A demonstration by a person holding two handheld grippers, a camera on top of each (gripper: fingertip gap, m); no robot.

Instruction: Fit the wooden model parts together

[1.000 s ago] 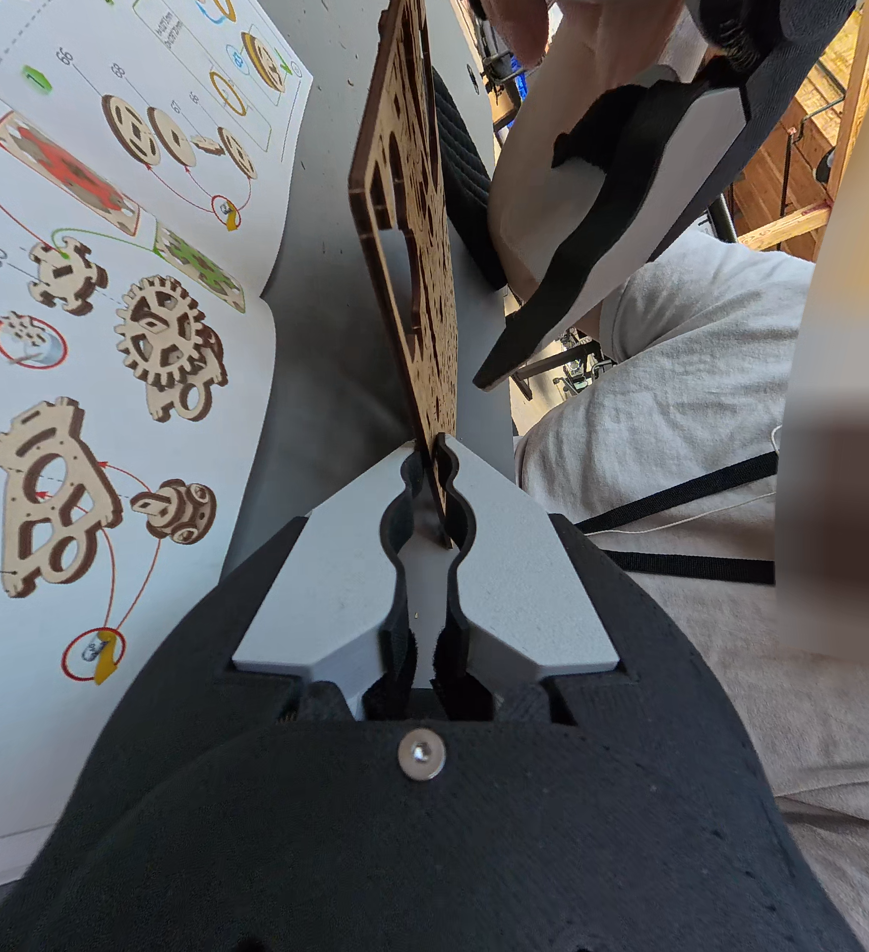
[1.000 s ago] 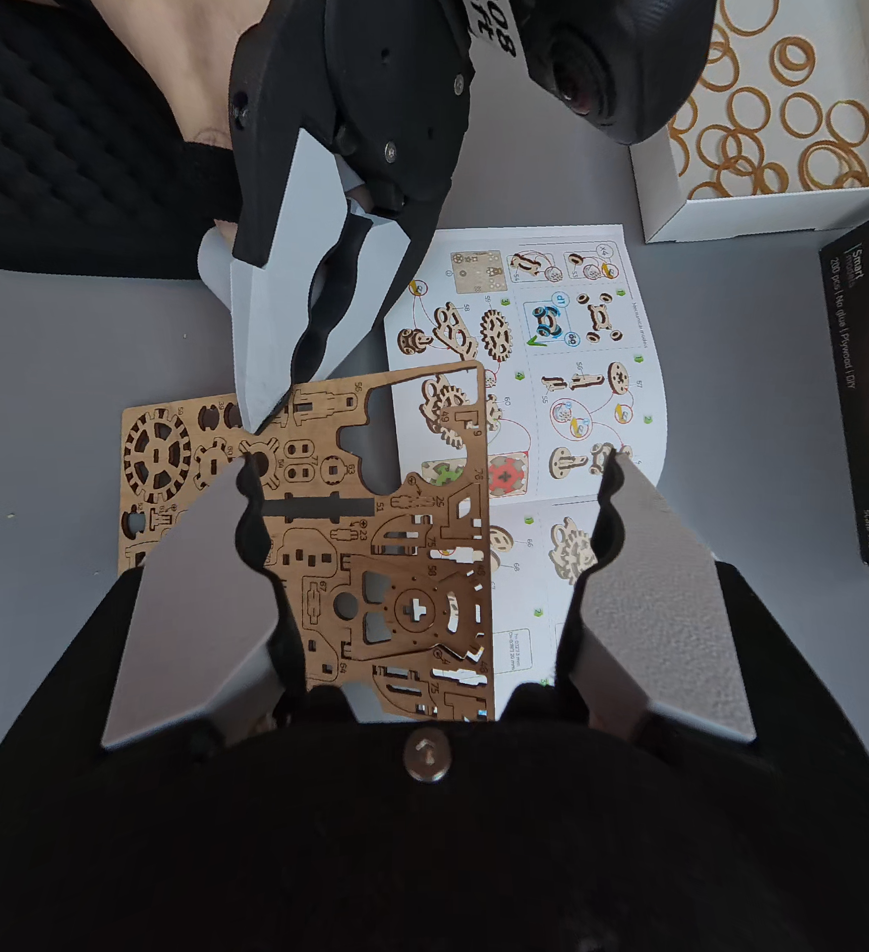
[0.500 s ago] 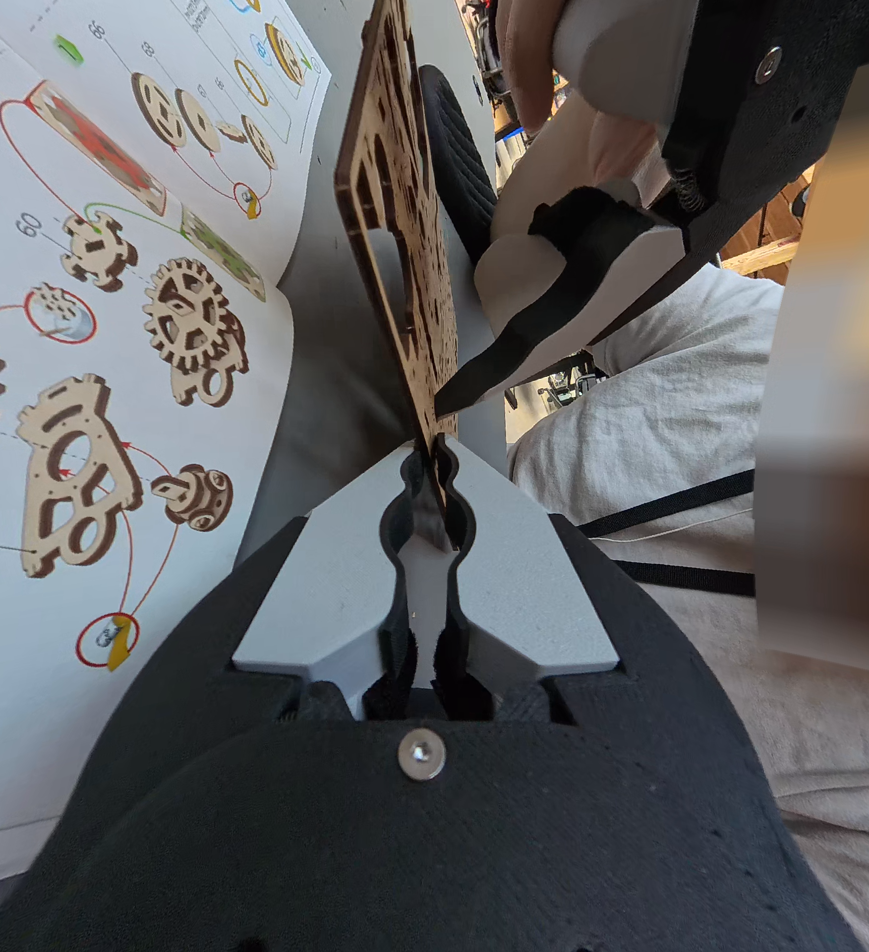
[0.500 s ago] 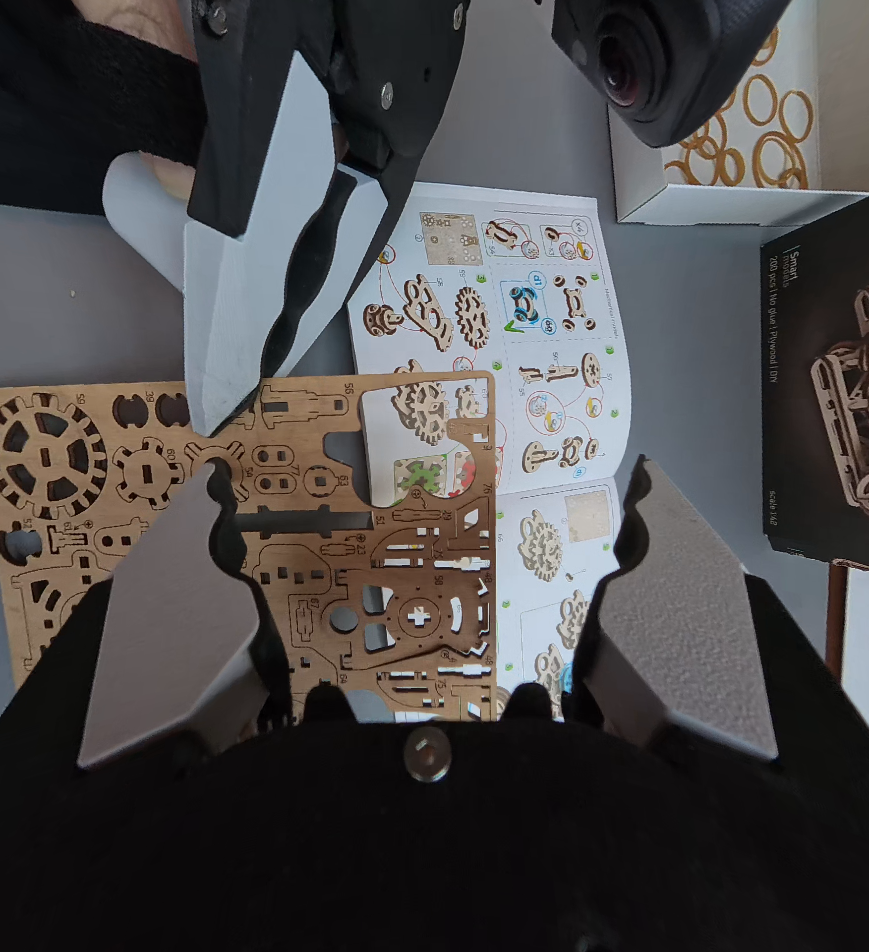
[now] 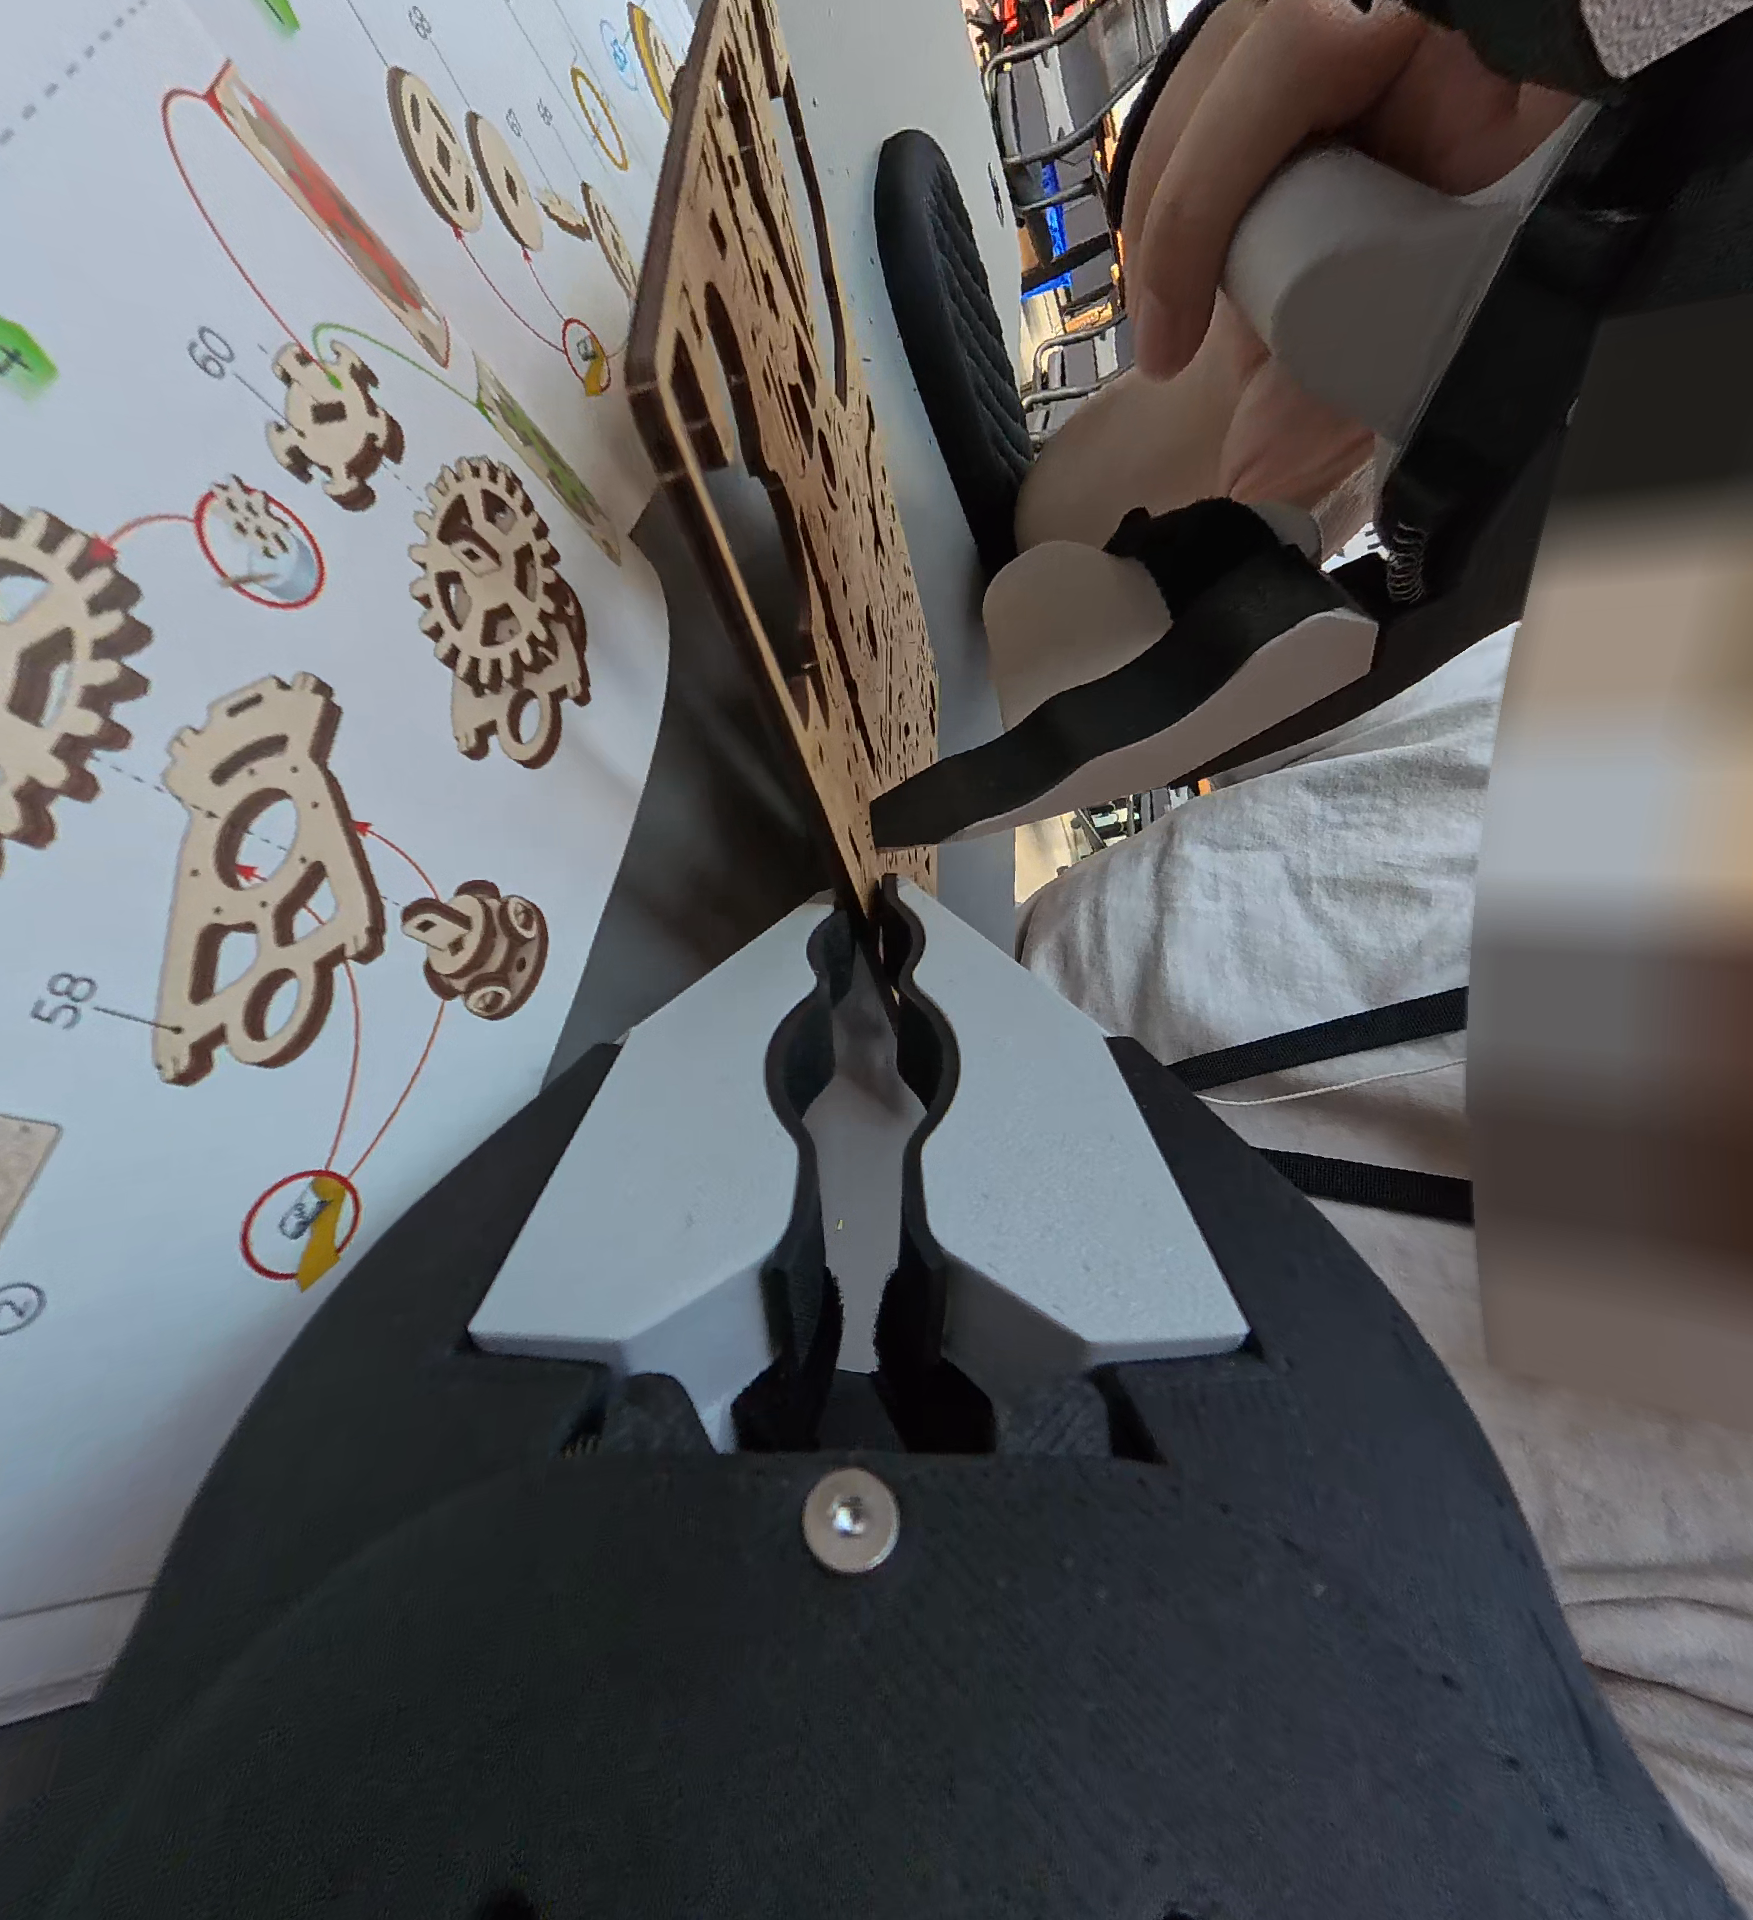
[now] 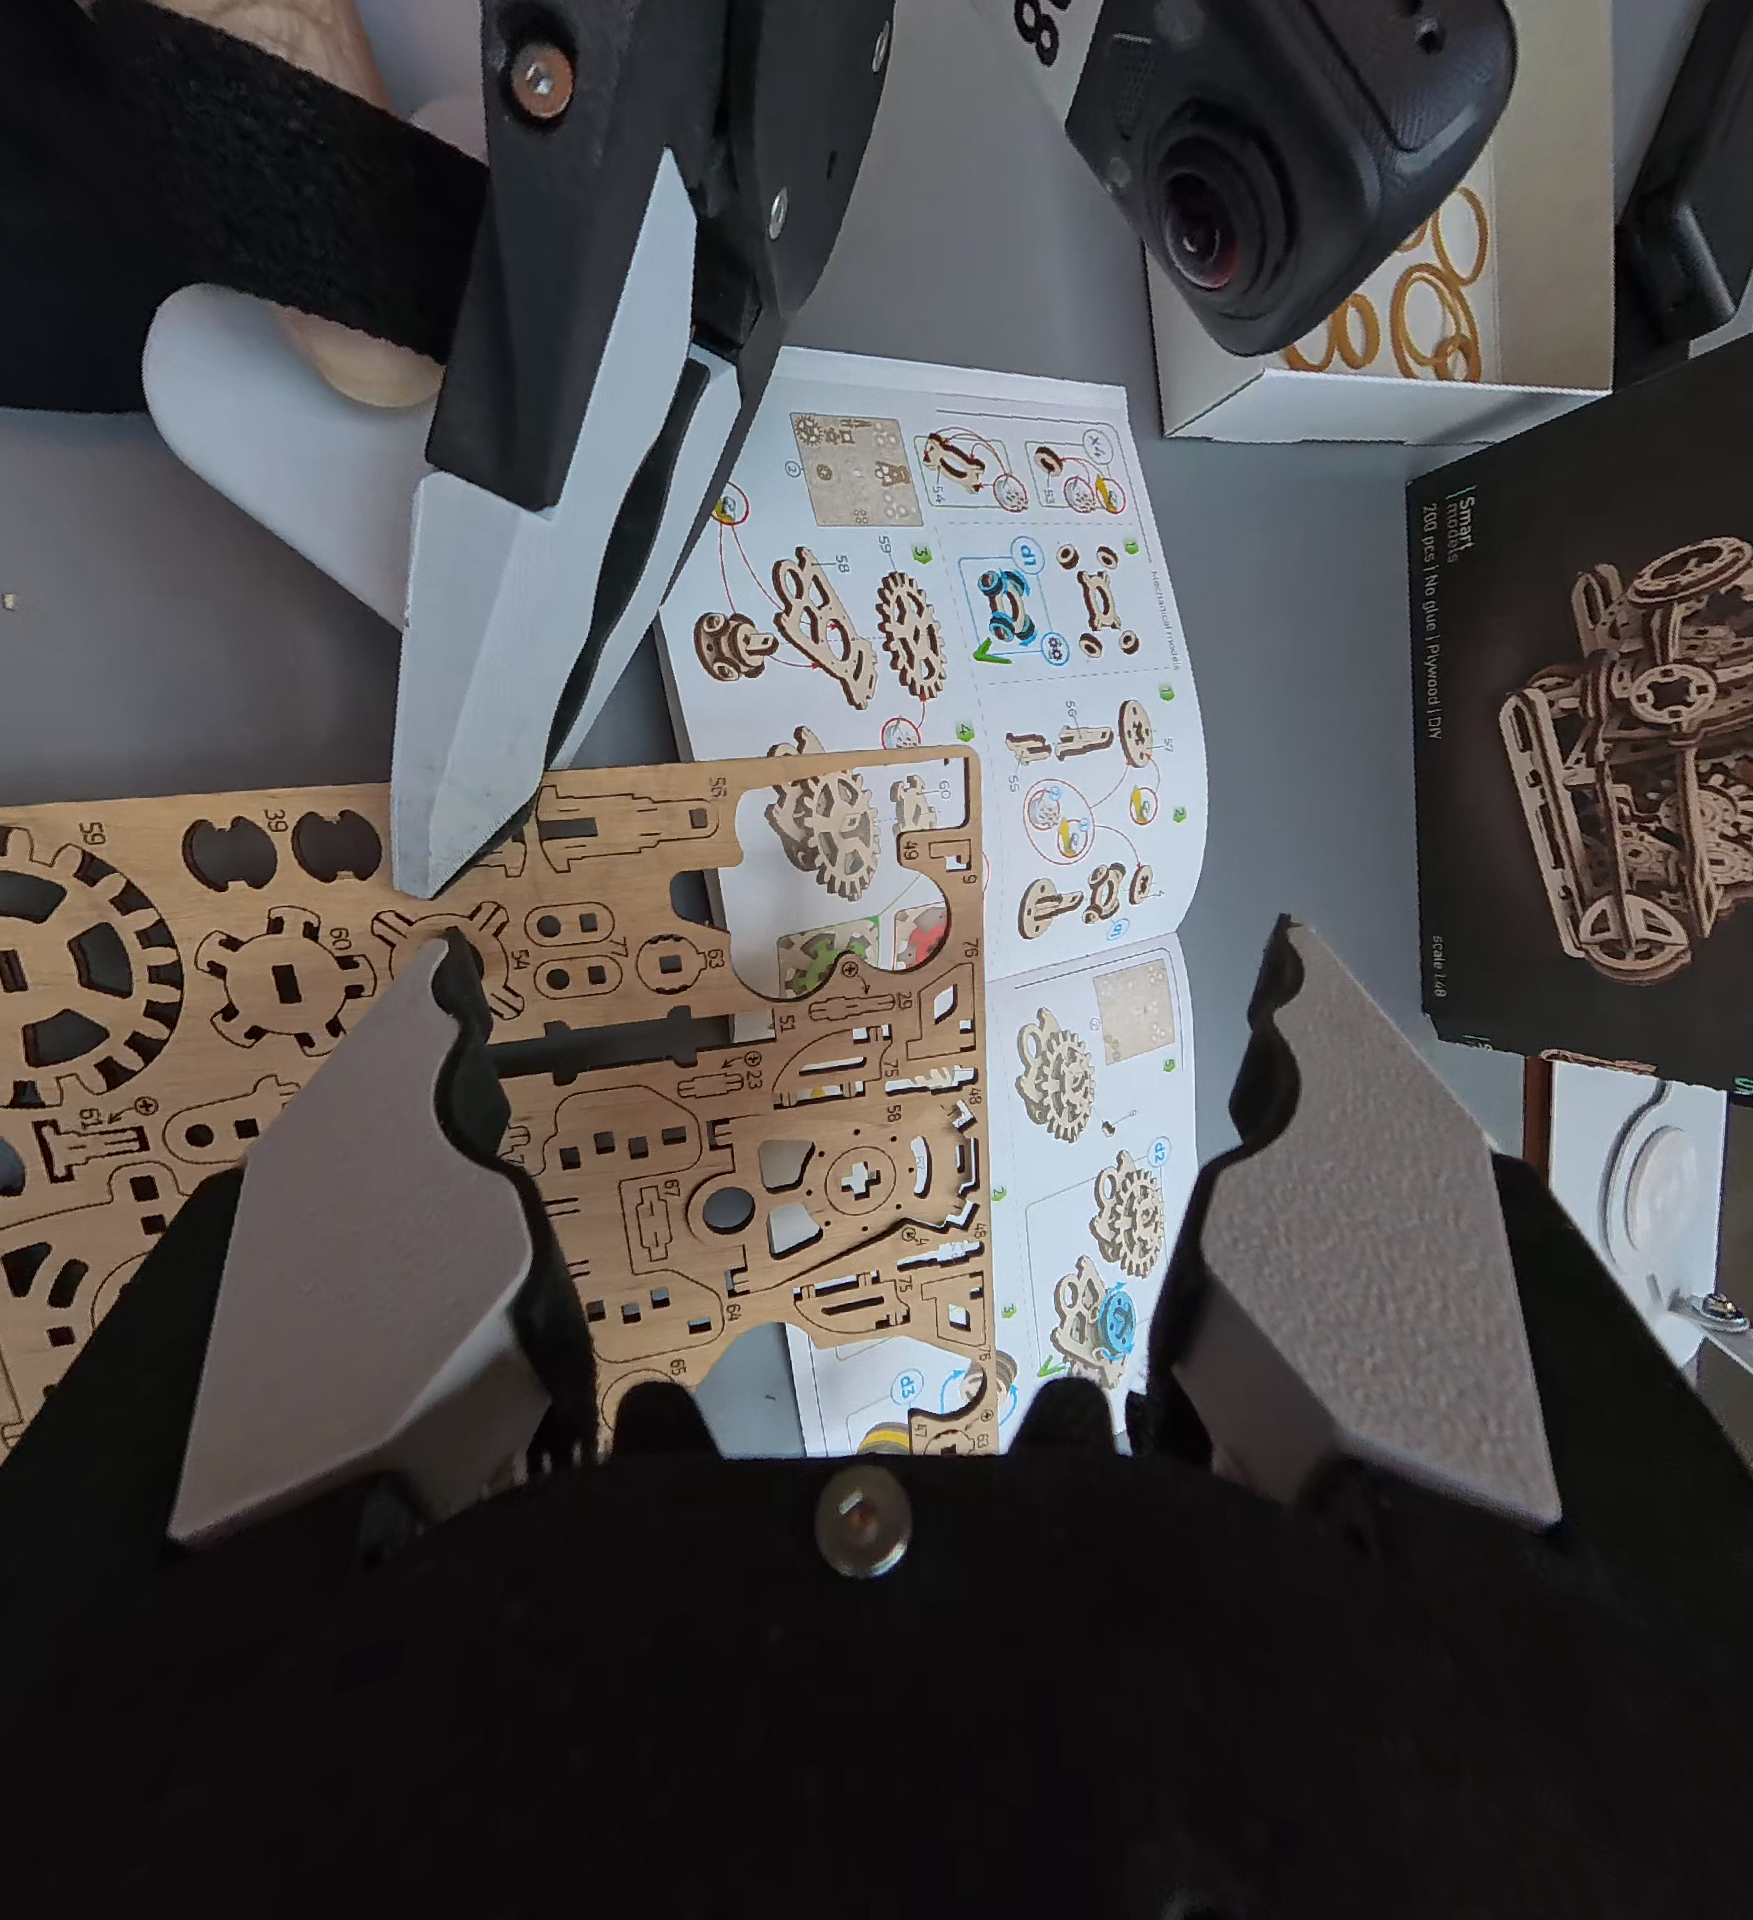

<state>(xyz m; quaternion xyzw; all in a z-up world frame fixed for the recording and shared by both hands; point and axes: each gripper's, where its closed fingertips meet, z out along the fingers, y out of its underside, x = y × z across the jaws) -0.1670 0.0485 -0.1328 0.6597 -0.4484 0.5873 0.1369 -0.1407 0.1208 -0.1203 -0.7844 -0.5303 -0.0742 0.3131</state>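
A laser-cut wooden parts sheet (image 6: 643, 1143) with gears and slotted pieces is held above the grey table. My left gripper (image 5: 867, 909) is shut on the sheet's top edge; it also shows in the right wrist view (image 6: 456, 852). In the left wrist view the sheet (image 5: 810, 416) stands edge-on. My right gripper (image 6: 867, 945) is open and empty, its jaws wide apart over the sheet. One of its fingers (image 5: 1059, 769) rests its tip against the sheet's face, close to my left gripper's tips. The open instruction booklet (image 6: 1059, 623) lies under the sheet.
A white box of rubber rings (image 6: 1371, 405) stands at the back right. The black model box (image 6: 1630, 779) lies at the right. A black foam pad (image 5: 955, 343) lies beyond the sheet. A person's light-clothed body (image 5: 1267, 935) is beside the table.
My right gripper has moved down and closer to the sheet, still open; its fingertip now meets the sheet's face near my left gripper's tips. The left gripper keeps its hold.
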